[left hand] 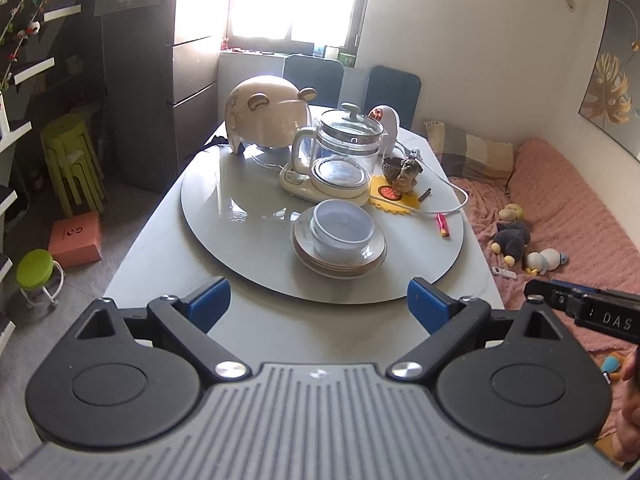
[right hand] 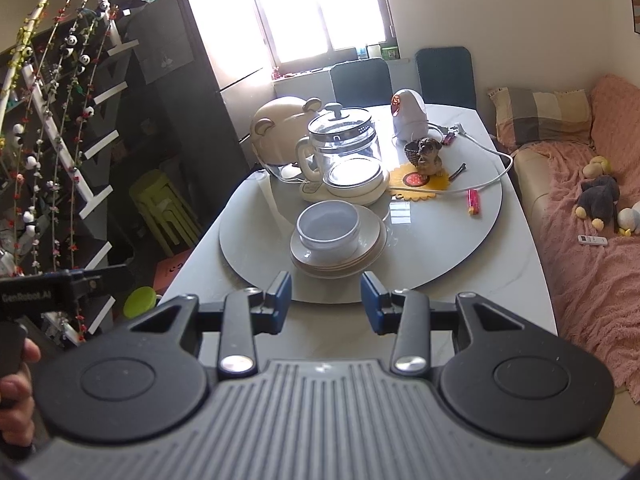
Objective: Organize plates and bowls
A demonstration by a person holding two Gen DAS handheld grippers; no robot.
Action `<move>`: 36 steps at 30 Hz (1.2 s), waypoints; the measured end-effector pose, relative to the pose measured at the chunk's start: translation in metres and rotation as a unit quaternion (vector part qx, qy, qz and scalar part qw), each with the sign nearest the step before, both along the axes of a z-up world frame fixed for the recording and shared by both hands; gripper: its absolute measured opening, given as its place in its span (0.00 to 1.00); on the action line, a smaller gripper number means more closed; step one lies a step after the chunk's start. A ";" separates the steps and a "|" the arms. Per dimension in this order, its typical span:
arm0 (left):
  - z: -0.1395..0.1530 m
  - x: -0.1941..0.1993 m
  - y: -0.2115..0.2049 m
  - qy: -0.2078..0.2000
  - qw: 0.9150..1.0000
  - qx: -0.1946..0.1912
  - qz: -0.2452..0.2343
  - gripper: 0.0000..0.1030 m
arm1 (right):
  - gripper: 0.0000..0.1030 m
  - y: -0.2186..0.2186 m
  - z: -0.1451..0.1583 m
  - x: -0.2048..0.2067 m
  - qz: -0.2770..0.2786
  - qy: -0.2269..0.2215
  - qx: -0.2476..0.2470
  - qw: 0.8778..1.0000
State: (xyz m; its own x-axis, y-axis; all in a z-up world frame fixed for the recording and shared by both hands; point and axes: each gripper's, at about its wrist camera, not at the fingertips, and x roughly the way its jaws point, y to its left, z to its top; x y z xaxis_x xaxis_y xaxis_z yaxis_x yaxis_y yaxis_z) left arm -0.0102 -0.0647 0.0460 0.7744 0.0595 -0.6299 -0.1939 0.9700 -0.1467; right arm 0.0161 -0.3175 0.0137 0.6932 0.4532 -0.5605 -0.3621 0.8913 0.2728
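Note:
A stack of pale bowls sits nested on a stack of cream plates near the front of a round grey turntable. My left gripper hovers over the table's near edge, short of the stack, its blue pads wide apart and nothing between them. My right gripper hangs just in front of the plates with its pads a hand's width apart, also empty. Each gripper's body shows at the edge of the other's view.
Behind the stack stand a glass kettle on its base, a bear-eared dome cover, a dog figurine on a yellow mat, a white cable and a red tube. A pink-covered sofa lies right, green stools left.

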 end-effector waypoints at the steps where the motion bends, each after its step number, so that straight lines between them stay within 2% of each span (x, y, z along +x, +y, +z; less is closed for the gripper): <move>1: 0.000 0.001 0.000 -0.001 1.000 0.000 0.000 0.94 | 0.41 -0.001 0.000 0.001 0.000 0.000 0.000 1.000; 2: 0.000 0.002 0.001 -0.002 1.000 0.001 -0.002 0.94 | 0.41 -0.001 0.000 0.001 -0.001 0.000 -0.001 1.000; 4: -0.001 0.007 0.001 0.001 1.000 0.001 -0.004 0.94 | 0.55 -0.001 0.000 0.004 -0.001 -0.002 -0.002 1.000; 6: 0.000 0.009 0.002 -0.001 1.000 0.001 -0.004 0.94 | 0.82 -0.002 0.000 0.006 -0.006 -0.005 -0.001 1.000; 7: -0.001 0.007 0.002 -0.002 1.000 0.000 -0.004 0.94 | 0.85 -0.003 -0.001 0.007 -0.011 -0.008 -0.002 1.000; 13: -0.001 0.008 0.003 0.000 1.000 0.006 0.001 0.94 | 0.87 -0.006 -0.001 0.014 -0.022 -0.010 -0.002 1.000; 23: -0.010 0.017 0.002 0.014 1.000 -0.008 -0.004 0.94 | 0.87 -0.005 0.003 0.009 -0.031 -0.025 -0.022 0.999; 36: -0.010 0.018 0.010 0.012 1.000 -0.014 0.001 0.94 | 0.87 0.001 -0.002 0.008 -0.028 -0.016 -0.016 0.999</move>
State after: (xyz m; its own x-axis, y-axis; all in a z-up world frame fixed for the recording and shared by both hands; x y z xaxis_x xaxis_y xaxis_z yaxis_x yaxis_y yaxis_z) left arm 0.0074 -0.0547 0.0361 0.7591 0.0435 -0.6496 -0.2001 0.9651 -0.1692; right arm 0.0239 -0.3163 0.0122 0.7352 0.3957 -0.5503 -0.3195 0.9184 0.2335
